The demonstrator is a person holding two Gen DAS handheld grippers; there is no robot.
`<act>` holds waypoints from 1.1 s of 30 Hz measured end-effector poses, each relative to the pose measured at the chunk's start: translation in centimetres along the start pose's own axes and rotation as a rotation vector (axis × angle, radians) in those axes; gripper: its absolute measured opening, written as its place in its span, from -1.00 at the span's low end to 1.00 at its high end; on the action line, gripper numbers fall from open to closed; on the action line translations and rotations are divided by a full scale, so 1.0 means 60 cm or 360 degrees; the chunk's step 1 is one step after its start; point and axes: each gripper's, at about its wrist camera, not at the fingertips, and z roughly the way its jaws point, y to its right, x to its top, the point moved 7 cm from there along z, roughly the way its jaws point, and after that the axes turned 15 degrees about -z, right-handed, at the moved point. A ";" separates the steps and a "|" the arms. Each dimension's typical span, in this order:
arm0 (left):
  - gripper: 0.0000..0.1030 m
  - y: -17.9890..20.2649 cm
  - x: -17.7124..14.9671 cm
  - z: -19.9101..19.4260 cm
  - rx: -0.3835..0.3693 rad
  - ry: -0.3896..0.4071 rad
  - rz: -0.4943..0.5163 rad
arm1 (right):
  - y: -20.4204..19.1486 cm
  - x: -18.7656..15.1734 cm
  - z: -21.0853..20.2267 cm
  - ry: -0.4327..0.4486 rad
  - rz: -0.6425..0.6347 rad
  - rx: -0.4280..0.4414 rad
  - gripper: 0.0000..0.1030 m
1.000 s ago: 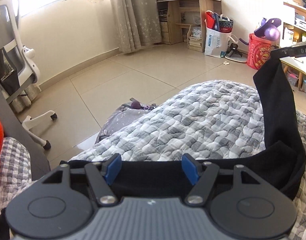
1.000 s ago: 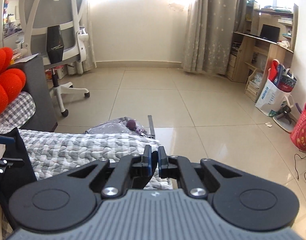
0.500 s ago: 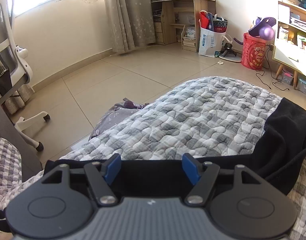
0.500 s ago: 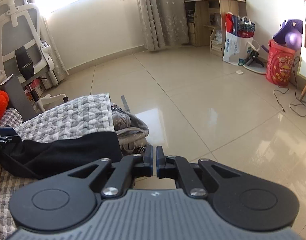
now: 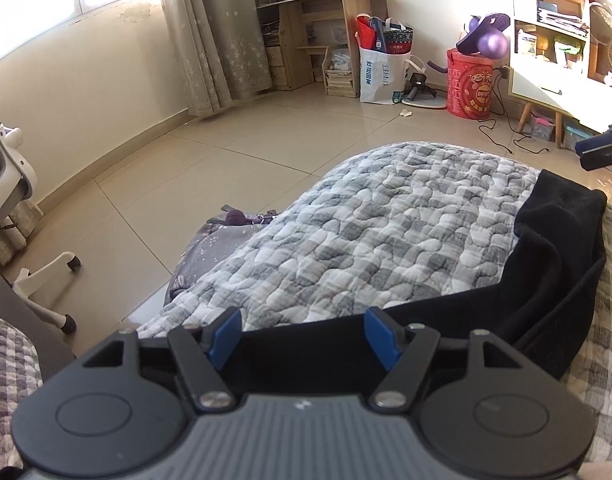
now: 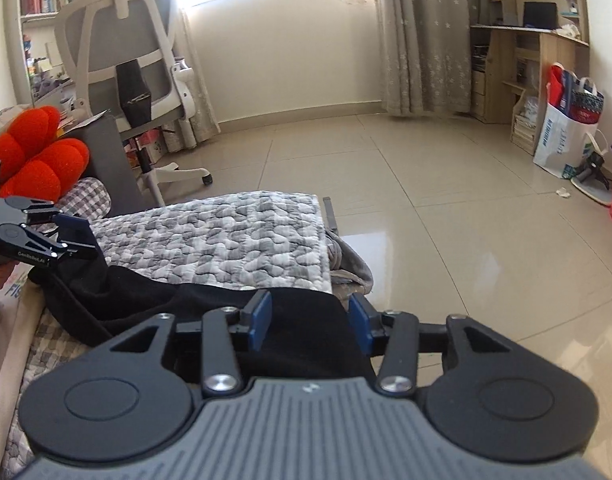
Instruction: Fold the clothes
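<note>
A: Left gripper (image 5: 302,334) first?
B: Spread wide over one end of the black garment (image 5: 546,264) — blue pads (image 5: 225,334) apart, dark cloth lying between them, no pinch visible. Seen again at the left edge of the right wrist view (image 6: 72,236), resting at that same end of the cloth.

A: And the right gripper (image 6: 310,322)?
B: Opening at this moment. Blue pads (image 6: 261,320) parted, black fabric between them and running under the fingers; not pressed by either pad as far as visible. Only a sliver of it at the far right edge of the left wrist view (image 5: 604,150).

A: Where exactly is the garment?
B: Stretched as a long dark band across the near edge of the grey checked quilt (image 5: 386,220), from one gripper to the other. Bunched and doubled over at the right gripper's end, flatter near the left one. Lying on the quilt, not lifted.

A: Around it?
B: Quilt draped over a low surface, with a grey patterned bundle (image 6: 346,268) peeking out beyond its far edge, just above the tiled floor (image 6: 426,200). Red plush cushion (image 6: 38,152) behind the left gripper — beside a white office chair (image 6: 126,60). Curtain (image 6: 422,40) and wooden desk (image 6: 526,64) along the far wall, white shopping bag (image 6: 562,140) on the floor near the desk.
</note>
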 end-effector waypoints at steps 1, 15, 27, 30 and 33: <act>0.34 0.003 0.000 0.002 -0.0005 0.0002 0.0030 | -0.008 0.007 0.012 0.0003 -0.0061 0.0033 -0.08; -0.96 0.049 -0.010 0.000 -0.0118 -0.0056 0.0125 | -0.056 -0.022 0.071 -0.0170 -0.0417 0.0213 -0.89; -0.99 0.048 0.029 -0.021 0.0077 0.0303 -0.0027 | -0.027 0.005 0.028 -0.0059 -0.0529 -0.0213 -0.97; -0.99 0.043 0.053 -0.015 0.0115 0.0382 -0.0110 | -0.008 0.012 0.037 -0.0071 -0.0518 -0.0306 -0.97; -0.99 0.043 0.065 0.003 0.0152 0.0405 -0.0160 | 0.009 0.018 0.051 -0.0076 -0.0482 -0.0371 -0.97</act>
